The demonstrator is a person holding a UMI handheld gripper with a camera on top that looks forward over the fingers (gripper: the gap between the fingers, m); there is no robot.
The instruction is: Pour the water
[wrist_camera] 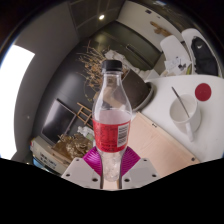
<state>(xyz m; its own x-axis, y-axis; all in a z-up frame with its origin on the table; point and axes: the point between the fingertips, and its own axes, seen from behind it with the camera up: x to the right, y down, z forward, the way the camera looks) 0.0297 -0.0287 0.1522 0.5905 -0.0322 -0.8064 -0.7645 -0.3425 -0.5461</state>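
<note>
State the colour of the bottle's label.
Red, with white lettering, on the bottle; seen in the gripper view.

I see red label (111, 131) wrapped round clear bottle (110, 118); white print on it too small for me to read. No other legible text, numbers or signs.

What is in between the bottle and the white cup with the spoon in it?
Nothing stands between them in the gripper view: only bare pale tabletop separates the bottle from the white cup. The gripper is shut on the bottle's base.
</note>
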